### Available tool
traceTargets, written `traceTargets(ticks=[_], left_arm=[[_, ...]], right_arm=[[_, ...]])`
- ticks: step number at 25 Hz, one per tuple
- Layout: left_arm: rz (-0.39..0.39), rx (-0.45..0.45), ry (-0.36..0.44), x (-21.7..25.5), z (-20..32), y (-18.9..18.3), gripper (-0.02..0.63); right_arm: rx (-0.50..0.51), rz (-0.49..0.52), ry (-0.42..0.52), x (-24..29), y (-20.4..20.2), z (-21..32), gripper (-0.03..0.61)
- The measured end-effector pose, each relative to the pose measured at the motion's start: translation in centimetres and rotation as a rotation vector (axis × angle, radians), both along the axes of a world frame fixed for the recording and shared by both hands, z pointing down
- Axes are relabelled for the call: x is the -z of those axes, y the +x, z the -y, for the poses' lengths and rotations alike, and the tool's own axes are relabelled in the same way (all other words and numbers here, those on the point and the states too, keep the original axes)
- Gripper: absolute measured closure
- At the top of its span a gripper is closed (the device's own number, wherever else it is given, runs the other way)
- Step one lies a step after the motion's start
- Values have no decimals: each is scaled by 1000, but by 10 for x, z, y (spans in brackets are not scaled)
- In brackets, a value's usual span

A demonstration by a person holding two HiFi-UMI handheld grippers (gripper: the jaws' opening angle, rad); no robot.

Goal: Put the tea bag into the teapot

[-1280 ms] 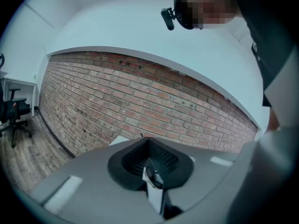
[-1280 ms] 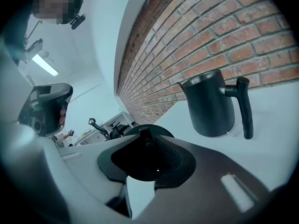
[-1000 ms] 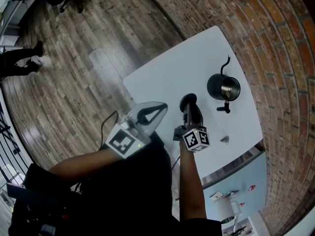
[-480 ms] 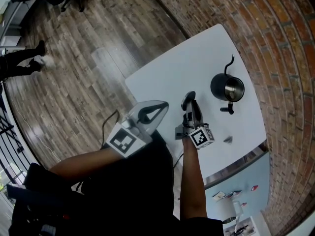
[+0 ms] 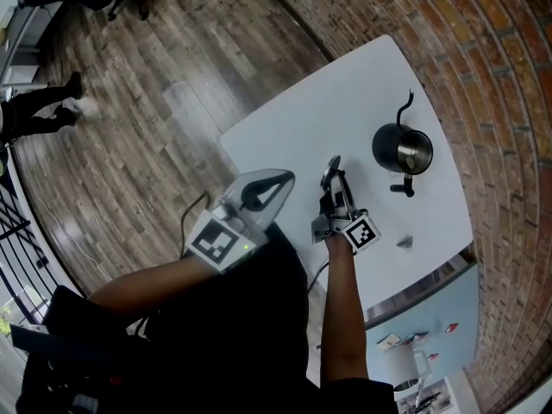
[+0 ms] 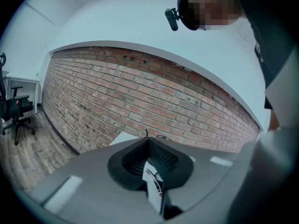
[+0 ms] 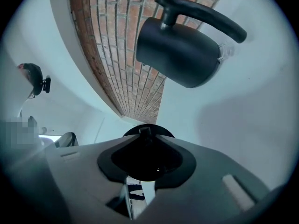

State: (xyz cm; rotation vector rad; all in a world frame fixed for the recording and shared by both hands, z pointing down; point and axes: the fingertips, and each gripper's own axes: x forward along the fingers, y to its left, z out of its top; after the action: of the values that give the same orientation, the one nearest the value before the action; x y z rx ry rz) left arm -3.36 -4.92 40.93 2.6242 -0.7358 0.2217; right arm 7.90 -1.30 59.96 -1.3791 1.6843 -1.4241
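Above the bare middle of the white tabletop (image 5: 319, 119), the right gripper (image 5: 332, 184) is clamped on the round black knobbed lid (image 7: 148, 129), which stands on edge. Best to level it and park it flat here, clear of the open black metal teapot (image 5: 399, 148). The small grey tea bag (image 5: 404, 242) lies near the table's near edge, so go in gently. The left gripper (image 5: 287, 178), pinched together and empty, hangs by the table's left edge.

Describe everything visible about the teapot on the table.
The teapot is matte black outside, shiny metal inside, and stands upright on the white table, toward its far end by the brick wall. Its round top is open and uncovered. A thin curved spout rises on one side; a stubby black handle juts out opposite. Only the table touches it.
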Motion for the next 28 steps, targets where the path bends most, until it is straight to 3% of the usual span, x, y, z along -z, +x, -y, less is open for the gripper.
traceTargets(ticks=[4,9,16,21,28], left_arm=[[15,-9,-5,-2,-4,0,614],[11,-18,-30,-3,-5,4,614],[29,-40,15,4,-2,9,614],[40,-55,20,4,-7,9,614],[36,-77,-35,-6,-21,15,614]], right_arm=[[-48,68,-7,-8,4,-2,485],[-39,129,3,-13,2,0,485],[-15,137,-3,-22,-7,1,484],[-21,233,-18,-30,-1,-3,489],[-31,317,-2,-31,1,-2,482]])
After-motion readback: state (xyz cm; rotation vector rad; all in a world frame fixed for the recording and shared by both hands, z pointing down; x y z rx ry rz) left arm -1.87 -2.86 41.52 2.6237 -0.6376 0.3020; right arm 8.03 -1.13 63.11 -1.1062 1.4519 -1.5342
